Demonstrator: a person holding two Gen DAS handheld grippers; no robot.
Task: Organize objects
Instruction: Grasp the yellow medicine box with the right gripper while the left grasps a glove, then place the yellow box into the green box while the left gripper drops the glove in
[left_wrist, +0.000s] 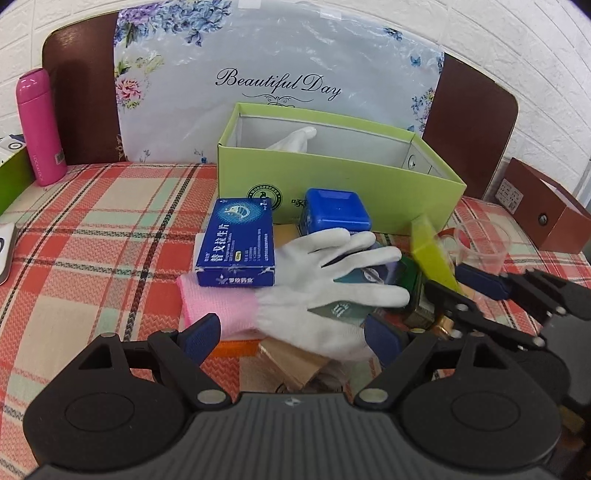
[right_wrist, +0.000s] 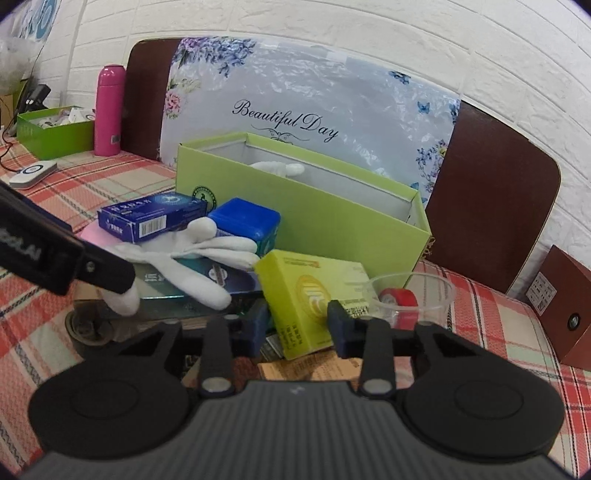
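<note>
A pile of objects lies in front of an open green box (left_wrist: 332, 177) (right_wrist: 295, 206). On top is a white glove with a pink cuff (left_wrist: 317, 284) (right_wrist: 207, 251). Beside it are a blue medicine box (left_wrist: 240, 243) (right_wrist: 151, 216) and a blue plastic case (left_wrist: 336, 214) (right_wrist: 245, 221). My left gripper (left_wrist: 295, 336) is open, its fingers either side of the glove's cuff end. My right gripper (right_wrist: 299, 325) (left_wrist: 465, 291) has its fingers against both sides of a tilted yellow-green box (right_wrist: 314, 299) (left_wrist: 432, 254).
A clear plastic cup (right_wrist: 413, 295) with a red tape roll (right_wrist: 399, 299) stands right of the pile. A brown box (right_wrist: 561, 302) sits at far right. A pink bottle (left_wrist: 40, 125) and another green box (right_wrist: 55, 129) stand at left. A second glove (left_wrist: 291, 138) lies in the green box.
</note>
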